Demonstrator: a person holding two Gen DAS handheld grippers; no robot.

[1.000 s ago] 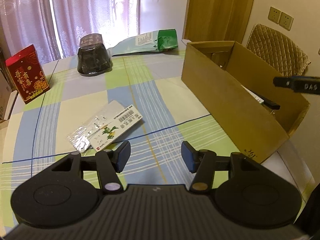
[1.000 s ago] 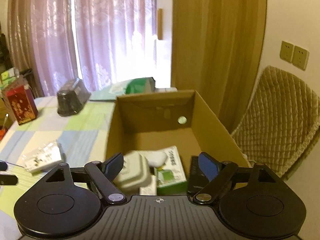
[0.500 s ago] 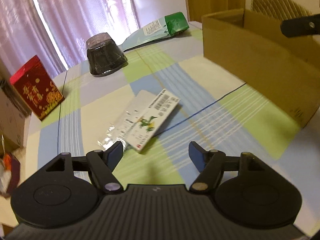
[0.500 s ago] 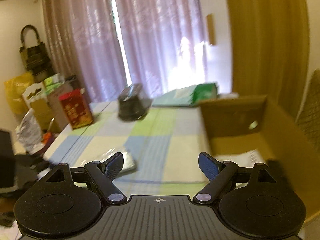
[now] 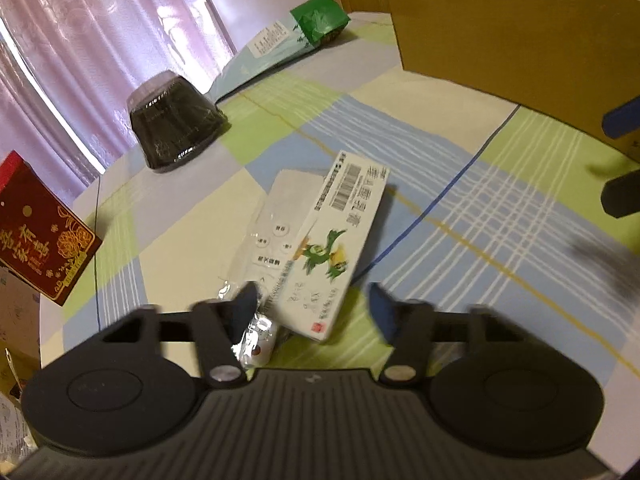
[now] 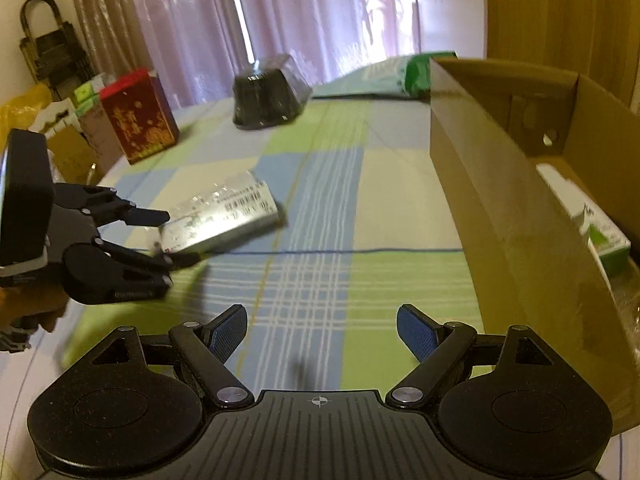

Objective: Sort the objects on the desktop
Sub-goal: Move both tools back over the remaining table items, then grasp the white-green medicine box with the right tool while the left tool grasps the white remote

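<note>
A white medicine box with a green figure lies on the checked tablecloth, partly over a white remote in a clear bag. My left gripper is open, and its fingers straddle the near ends of both. In the right wrist view the left gripper stands at the end of the medicine box. My right gripper hangs open and empty above the cloth, left of the cardboard box. Its fingers show at the right edge of the left wrist view.
The cardboard box holds a green and white carton. A black lidded tub, a red gift box and a green bag sit at the table's far side. Bags and boxes stand beyond the left edge.
My left gripper has dropped and closed in on the medicine box and remote. My right gripper has swung left, from over the cardboard box to above the table.
</note>
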